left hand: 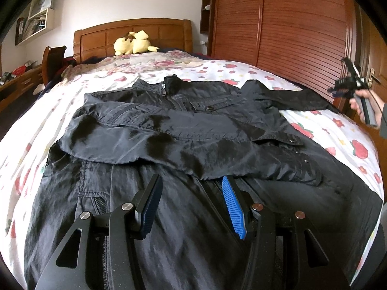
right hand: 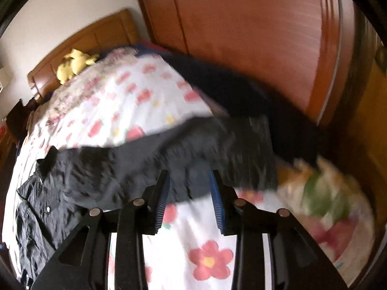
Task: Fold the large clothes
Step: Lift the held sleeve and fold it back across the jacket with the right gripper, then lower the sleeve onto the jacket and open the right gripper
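A large black jacket lies face up on the bed with its zip collar toward the headboard. One sleeve is folded across the chest; the other sleeve stretches out to the right. My left gripper is open and empty, hovering over the jacket's lower body. My right gripper is open, its fingertips at the edge of the outstretched sleeve; that view is blurred. The right gripper also shows in the left wrist view, in a hand beside the bed.
The bed has a white sheet with red flowers. A yellow plush toy sits at the wooden headboard. A wooden wardrobe stands close along the bed's right side. A desk and chair stand to the left.
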`<state>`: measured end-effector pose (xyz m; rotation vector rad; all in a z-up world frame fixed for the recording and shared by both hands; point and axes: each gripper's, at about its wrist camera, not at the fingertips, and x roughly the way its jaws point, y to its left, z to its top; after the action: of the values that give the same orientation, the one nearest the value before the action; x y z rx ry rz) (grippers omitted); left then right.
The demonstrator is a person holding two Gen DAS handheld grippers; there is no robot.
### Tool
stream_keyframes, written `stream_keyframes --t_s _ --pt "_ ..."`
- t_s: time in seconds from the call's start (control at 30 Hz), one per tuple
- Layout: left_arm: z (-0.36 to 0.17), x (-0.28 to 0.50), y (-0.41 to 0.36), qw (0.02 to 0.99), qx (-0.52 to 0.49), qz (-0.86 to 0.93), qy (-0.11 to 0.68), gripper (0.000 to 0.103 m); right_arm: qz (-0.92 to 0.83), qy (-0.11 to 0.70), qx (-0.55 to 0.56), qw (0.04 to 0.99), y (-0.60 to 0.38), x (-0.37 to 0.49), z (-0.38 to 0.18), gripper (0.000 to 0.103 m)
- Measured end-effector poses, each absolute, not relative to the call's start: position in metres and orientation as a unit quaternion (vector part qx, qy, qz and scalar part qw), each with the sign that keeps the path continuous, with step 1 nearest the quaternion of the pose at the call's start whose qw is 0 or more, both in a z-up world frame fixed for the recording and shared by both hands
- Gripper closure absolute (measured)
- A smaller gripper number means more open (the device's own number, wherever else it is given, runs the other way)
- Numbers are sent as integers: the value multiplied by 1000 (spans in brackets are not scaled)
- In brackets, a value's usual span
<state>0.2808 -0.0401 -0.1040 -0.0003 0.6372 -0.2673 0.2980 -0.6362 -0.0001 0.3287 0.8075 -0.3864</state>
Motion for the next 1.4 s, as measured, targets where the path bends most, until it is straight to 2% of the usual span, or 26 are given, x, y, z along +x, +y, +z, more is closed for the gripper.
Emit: stream_keyframes --t_s 0.23,0.57,0.63,0.7,0.73,0.93,1.13,1.23,1.33,1.4 --pt "-106 284 -41 939 -2 -130 320 50 -200 410 228 861 -661 300 -52 68" --pt "-108 287 -41 937 -3 -130 324 50 -217 377 262 861 -680 318 -50 68" --pt "-108 288 -41 937 -2 -129 325 50 -234 381 234 863 -678 324 -48 76" --pt "-108 288 -41 937 -2 -129 325 50 -243 388 193 868 -669 332 -41 94" --pt "-108 287 -41 937 -2 -129 324 50 -243 384 182 872 -664 333 -37 96" --pt "-104 281 -37 941 -7 -127 314 50 -159 318 99 929 -586 333 33 98" --pt "-92 265 -34 950 1 -116 290 50 25 263 -16 964 -431 302 98 98" --pt "-83 255 -32 955 11 -105 276 50 115 249 -44 961 -369 272 105 98" --pt "-74 243 -30 958 13 -99 269 50 168 271 -74 945 -320 241 89 97" --pt "-69 233 -27 959 8 -99 267 50 183 306 -71 932 -308 230 71 92"
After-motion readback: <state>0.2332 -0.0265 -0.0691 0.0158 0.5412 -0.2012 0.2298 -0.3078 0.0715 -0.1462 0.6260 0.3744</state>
